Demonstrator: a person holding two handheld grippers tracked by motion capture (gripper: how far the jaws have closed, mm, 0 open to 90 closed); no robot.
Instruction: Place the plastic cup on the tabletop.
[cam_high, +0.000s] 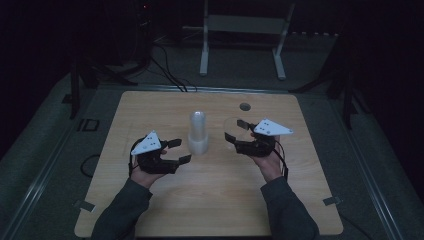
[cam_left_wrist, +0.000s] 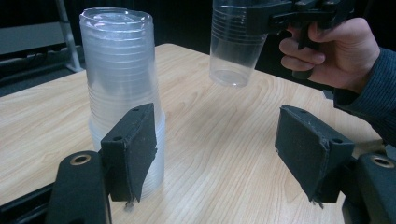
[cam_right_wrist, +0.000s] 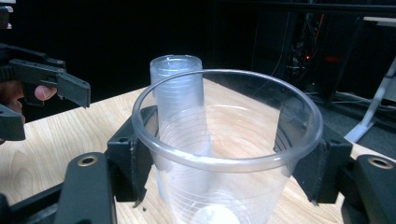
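Note:
An upside-down stack of clear plastic cups (cam_high: 198, 132) stands near the middle of the wooden table (cam_high: 215, 200). My left gripper (cam_high: 180, 151) sits just left of the stack, open, with nothing between its jaws. In the left gripper view the stack (cam_left_wrist: 121, 70) rises behind the left pad (cam_left_wrist: 135, 149). My right gripper (cam_high: 237, 135) is to the right of the stack, shut on a single clear cup (cam_high: 231, 131). That cup (cam_left_wrist: 236, 51) hangs upright above the table. In the right gripper view the pads press both sides of the cup (cam_right_wrist: 233, 135), and the stack (cam_right_wrist: 177, 79) shows beyond it.
A small dark round hole (cam_high: 244, 106) lies in the table's far part, right of centre. Behind the table a white frame stand (cam_high: 242, 30) rests on the dark floor, with black cables (cam_high: 167, 72) to its left. The surroundings are dim.

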